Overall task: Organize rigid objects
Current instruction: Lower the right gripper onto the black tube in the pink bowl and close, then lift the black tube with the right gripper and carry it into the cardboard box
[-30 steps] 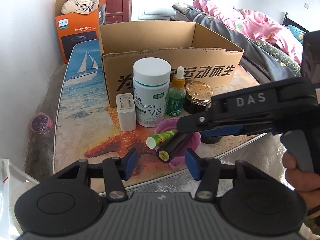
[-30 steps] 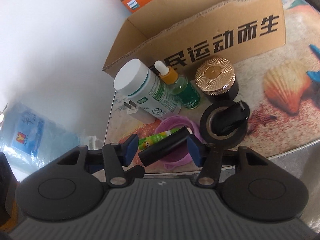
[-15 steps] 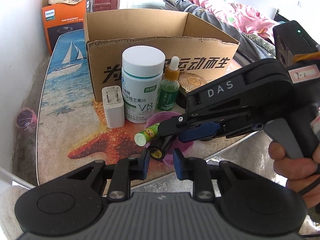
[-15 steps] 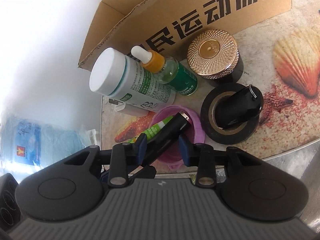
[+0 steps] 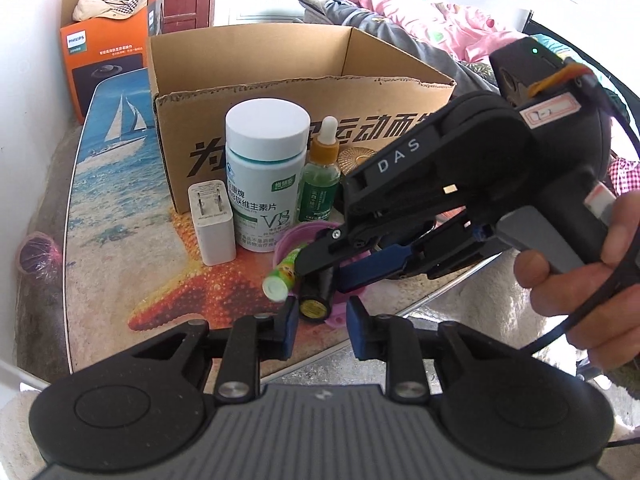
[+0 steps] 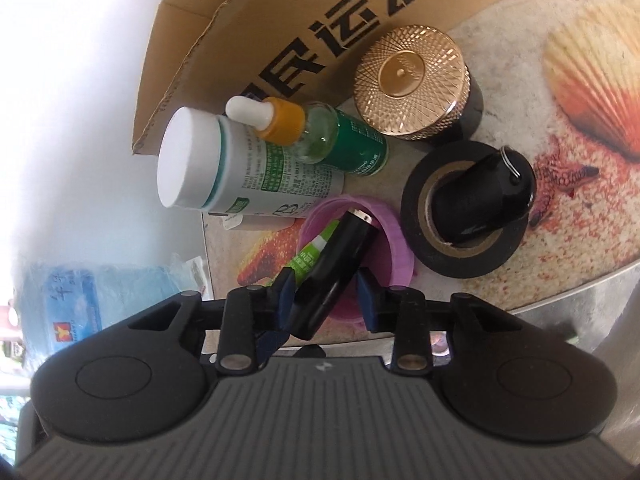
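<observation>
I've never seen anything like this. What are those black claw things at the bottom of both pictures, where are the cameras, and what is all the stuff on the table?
No robot here: a person holds two hand-held pincers, each carrying a wide-angle camera looking along its fingers. One picture comes from the left gripper, the other from the right gripper. The left view also shows the right one, held in a hand. On the table stand a cardboard box, white bottle, dropper bottle, charger plug, gold-lidded jar and tape roll. A purple cup holds a green tube and black tube; the right jaws are closing around the black one.
</observation>
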Motion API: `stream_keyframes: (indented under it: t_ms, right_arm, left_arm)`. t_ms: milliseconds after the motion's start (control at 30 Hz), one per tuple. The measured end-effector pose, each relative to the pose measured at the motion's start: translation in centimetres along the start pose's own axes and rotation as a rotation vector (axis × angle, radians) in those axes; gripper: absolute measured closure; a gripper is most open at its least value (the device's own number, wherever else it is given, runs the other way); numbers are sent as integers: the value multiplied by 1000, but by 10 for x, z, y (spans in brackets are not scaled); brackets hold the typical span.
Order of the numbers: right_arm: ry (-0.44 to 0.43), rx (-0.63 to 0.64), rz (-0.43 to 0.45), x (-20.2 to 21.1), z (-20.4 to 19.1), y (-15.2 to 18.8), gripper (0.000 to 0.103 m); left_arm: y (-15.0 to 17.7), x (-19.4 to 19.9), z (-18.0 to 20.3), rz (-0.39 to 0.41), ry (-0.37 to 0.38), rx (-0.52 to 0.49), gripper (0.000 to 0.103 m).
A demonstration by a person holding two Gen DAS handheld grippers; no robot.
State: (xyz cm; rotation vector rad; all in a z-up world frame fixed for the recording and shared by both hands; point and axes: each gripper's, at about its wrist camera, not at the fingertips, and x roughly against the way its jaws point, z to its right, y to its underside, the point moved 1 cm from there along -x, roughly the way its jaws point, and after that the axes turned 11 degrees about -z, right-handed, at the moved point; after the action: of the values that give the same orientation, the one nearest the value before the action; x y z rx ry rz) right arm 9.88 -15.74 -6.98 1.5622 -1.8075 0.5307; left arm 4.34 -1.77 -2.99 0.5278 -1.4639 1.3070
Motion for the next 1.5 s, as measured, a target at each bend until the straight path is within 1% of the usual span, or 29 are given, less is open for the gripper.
stream_keyframes:
  t_ms: [133,233,300,433,500,600,733,800,833,933,1000,1200,1300,1500]
  right_arm:
    - [-26,-4,17,3,6,1,79]
    - [-55,-9,33,6,12,4,79]
    - [-71,-9,45,5,15,7,80]
    - [-99,3,74,10,23,17,82]
    - [-113,11,88,11,26,20,82]
    - [-142,13,100,15,32,24,82]
    - [-159,9,102,13,39,28,82]
    - [-165,8,94,9,39,27,82]
    - [-164,12,91,9,39,28,82]
    - [-165,15,82,8,39,28,82]
    - [-153,18,80,8,37,28,81]
    - [-163,12,54,-2,37,22,80]
    - [-164,37,68,-8,32,20,81]
    - [-178,108,122,5,20,31,81]
  left_arm:
    - [-3,0,3,8,-7,-1,74]
    - [-4,-4,7,-8,-31,-10,74]
    - [-4,-5,10,-13,-42,-7,82]
    - [-3,-4,14,-16,-28,-1,84]
    - [-2,-3,18,-9,-44,-16,91]
    - [-3,-2,22,-14,-47,-21,89]
    - [-7,-4,28,-20,-61,-31,76]
    - [-9,-6,30,-22,-60,-33,67]
    - [-10,-6,30,-26,-57,-29,66]
    - [-14,-10,31,-40,-64,-14,67]
    - [-14,-13,31,-54,-84,-3,76]
    - [-14,-18,29,-73,-111,-1,77]
    - [-14,-17,31,-60,-129,-13,77]
    - [-11,1,36,-2,-129,-34,76]
